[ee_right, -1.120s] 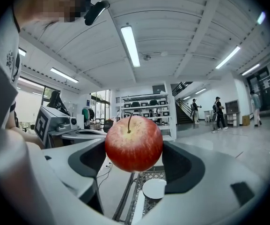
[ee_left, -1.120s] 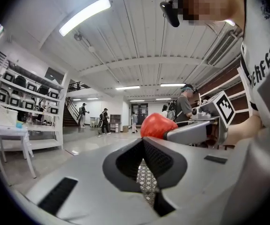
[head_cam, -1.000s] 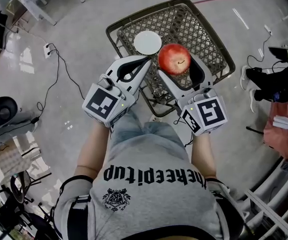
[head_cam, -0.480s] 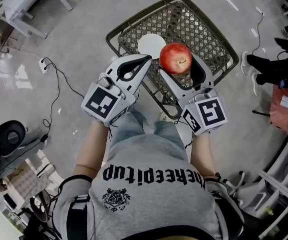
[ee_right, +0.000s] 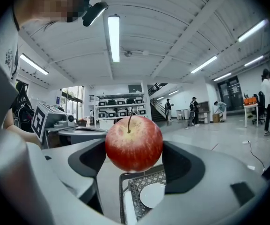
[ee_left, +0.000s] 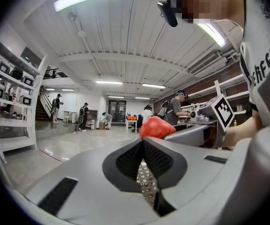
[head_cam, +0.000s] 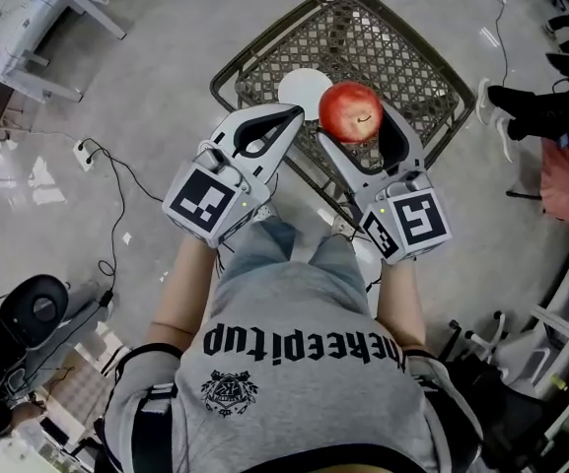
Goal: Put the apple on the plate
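A large hall with a polished grey floor (head_cam: 146,87) and a white ceiling lit by strip lights; several people stand far off in both gripper views. On the floor to the left lies one white power strip (head_cam: 85,152) with a black cable running from it.

In front of the person stands one dark wire-mesh basket (head_cam: 402,37), turned so that a corner points toward them. In it lies one white plate (head_cam: 297,84), flat on the mesh by the near-left edge, toward the left corner, with nothing on it.

There are two grippers, each with one square-marker cube. The right gripper (head_cam: 355,131) has its two jaws clamped on the single red apple (head_cam: 351,112), one jaw on each side. The right gripper view shows the apple (ee_right: 134,143) stem-up between the dark pads (ee_right: 90,161), with the plate (ee_right: 152,195) and the basket's mesh (ee_right: 137,184) below it. The apple is in the air over the basket. In the head view it covers the plate's right edge, and it does not rest on the plate.

The left gripper (head_cam: 289,118) is held just beside the right one over the basket's near-left edge. The left gripper view shows its jaws together with nothing between them. The apple (ee_left: 156,127) shows just past their tips.
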`<state>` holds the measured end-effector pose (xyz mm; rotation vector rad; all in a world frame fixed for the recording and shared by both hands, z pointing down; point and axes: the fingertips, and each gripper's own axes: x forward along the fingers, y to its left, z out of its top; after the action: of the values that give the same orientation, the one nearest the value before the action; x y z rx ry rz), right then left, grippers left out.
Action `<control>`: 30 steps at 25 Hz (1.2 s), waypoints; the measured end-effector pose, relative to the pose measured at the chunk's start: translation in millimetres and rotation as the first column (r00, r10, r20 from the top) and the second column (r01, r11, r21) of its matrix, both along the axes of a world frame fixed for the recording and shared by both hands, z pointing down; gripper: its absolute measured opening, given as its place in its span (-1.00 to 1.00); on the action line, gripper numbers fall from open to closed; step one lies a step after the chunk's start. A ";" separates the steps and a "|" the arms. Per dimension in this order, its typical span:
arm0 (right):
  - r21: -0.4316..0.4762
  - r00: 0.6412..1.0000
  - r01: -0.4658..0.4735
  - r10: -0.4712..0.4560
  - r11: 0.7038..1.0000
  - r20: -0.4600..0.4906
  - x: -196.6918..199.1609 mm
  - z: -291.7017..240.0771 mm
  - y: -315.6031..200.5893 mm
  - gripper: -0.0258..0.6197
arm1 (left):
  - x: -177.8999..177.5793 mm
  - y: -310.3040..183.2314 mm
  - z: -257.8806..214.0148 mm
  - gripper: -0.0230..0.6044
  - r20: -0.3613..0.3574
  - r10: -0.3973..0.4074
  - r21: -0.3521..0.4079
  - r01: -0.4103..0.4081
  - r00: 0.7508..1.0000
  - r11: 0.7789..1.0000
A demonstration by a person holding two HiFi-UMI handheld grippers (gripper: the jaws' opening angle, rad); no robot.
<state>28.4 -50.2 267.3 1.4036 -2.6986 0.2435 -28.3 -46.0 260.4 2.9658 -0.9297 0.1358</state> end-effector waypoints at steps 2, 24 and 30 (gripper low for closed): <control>0.001 1.000 -0.020 0.020 1.000 -0.002 -4.3 0.0 -1.5 0.29 | -4.6 -2.5 0.2 -0.86 -0.003 0.020 0.000 -0.020 1.000 1.000; -0.016 0.992 -0.122 0.122 0.992 -0.026 -26.0 10.0 -14.3 0.29 | -29.6 -18.5 14.2 -0.86 -0.007 0.118 -0.040 -0.118 0.993 0.992; -0.030 0.993 -0.115 0.114 0.993 -0.033 -21.9 19.9 -29.6 0.29 | -24.5 -31.7 16.9 -0.86 -0.013 0.115 -0.028 -0.116 0.993 0.993</control>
<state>6.5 -79.8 287.3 1.5422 -2.5807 0.2689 -52.8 -77.8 277.3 2.9903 -0.7483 0.1334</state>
